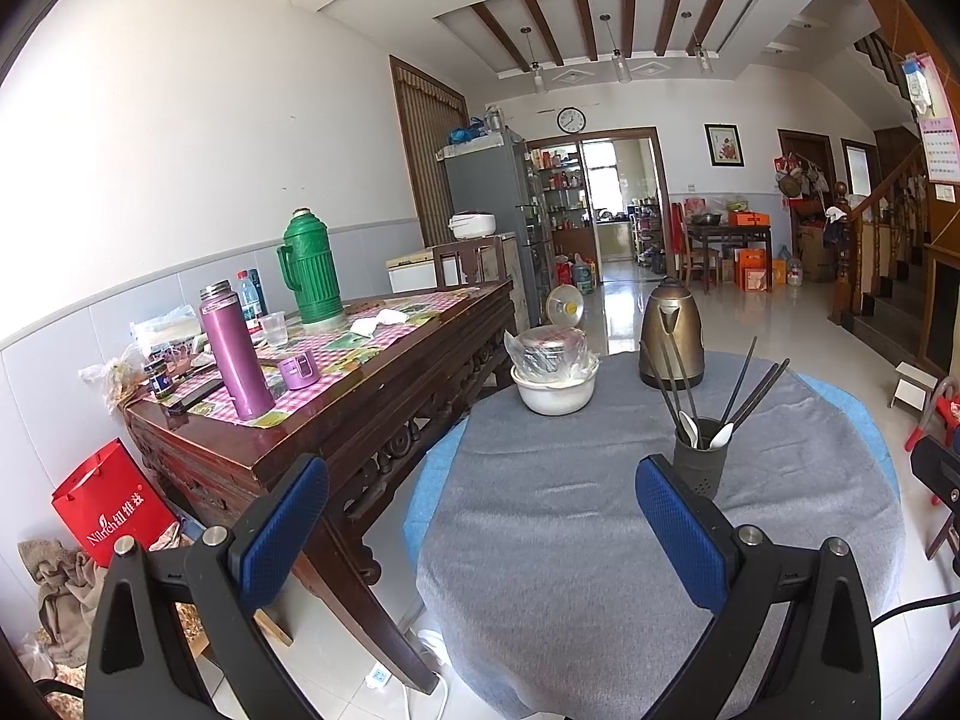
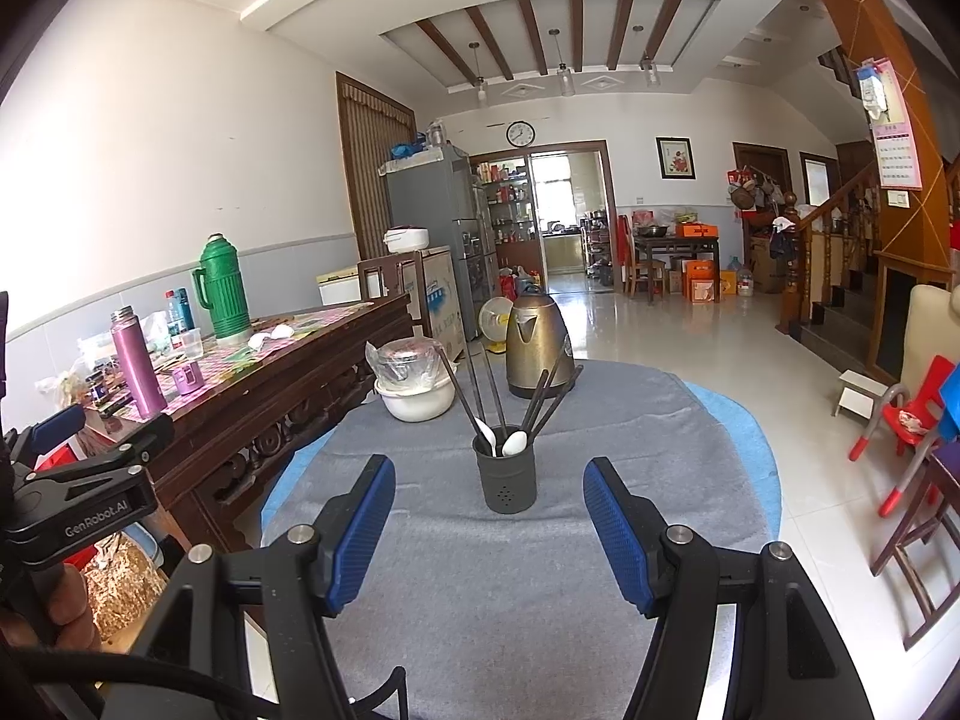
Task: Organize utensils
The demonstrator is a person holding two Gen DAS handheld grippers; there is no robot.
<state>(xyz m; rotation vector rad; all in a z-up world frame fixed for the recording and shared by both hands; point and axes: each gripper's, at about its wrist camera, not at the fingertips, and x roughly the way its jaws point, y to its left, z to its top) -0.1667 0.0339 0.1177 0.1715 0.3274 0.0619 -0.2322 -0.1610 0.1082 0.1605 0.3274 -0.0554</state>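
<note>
A dark grey utensil holder (image 2: 506, 480) stands upright on the grey cloth of the round table (image 2: 540, 600). Several black chopsticks (image 2: 474, 387) and two white spoons (image 2: 515, 443) stick out of it. My right gripper (image 2: 489, 480) is open just in front of the holder, with nothing between its blue pads. In the left wrist view the holder (image 1: 699, 461) sits just beyond the right pad, with the chopsticks (image 1: 747, 387) fanned out. My left gripper (image 1: 480, 483) hangs open and empty over the table's near left part.
A bronze kettle (image 2: 536, 345) and a white bowl (image 2: 415, 399) with a wrapped pot on it stand at the table's far side. A wooden sideboard (image 1: 336, 396) with flasks stands to the left. A red child's chair (image 2: 915, 420) is to the right.
</note>
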